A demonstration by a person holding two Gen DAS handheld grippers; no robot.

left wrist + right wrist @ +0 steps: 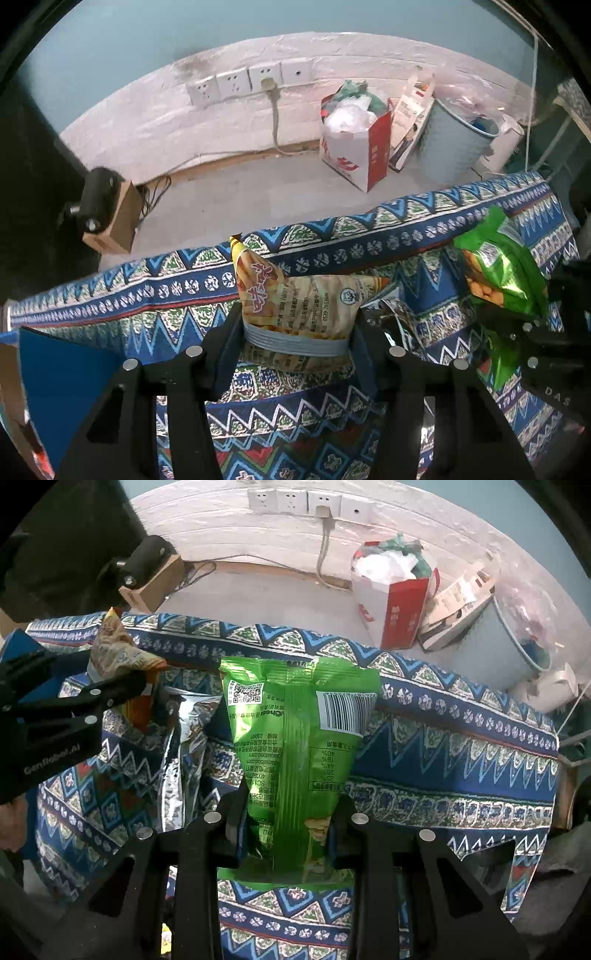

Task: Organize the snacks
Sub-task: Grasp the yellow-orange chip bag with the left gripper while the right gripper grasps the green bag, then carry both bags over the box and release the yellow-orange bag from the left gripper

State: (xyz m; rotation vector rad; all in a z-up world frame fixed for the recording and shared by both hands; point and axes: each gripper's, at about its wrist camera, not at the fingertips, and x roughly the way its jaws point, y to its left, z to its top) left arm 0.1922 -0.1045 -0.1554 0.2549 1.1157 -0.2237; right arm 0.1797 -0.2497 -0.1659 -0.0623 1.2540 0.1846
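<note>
My left gripper (pixel 297 332) is shut on a tan-and-orange snack bag (pixel 303 299) and holds it above the patterned blue cloth (pixel 147 295). The same bag (pixel 118 653) and the left gripper (pixel 122 686) show at the left of the right wrist view. My right gripper (pixel 291 812) is shut on a green snack bag (pixel 295 731), held upright with its barcode side facing the camera. The green bag (pixel 502 269) shows at the right of the left wrist view. A silver foil bag (pixel 184 746) lies on the cloth between the two grippers.
The patterned cloth (pixel 461 775) covers the table, whose far edge drops to the floor. On the floor stand a red-and-white paper bag (pixel 354 147), a grey bin (pixel 454 144) and a cardboard box (pixel 122 218). A blue box (pixel 62 387) sits at the left.
</note>
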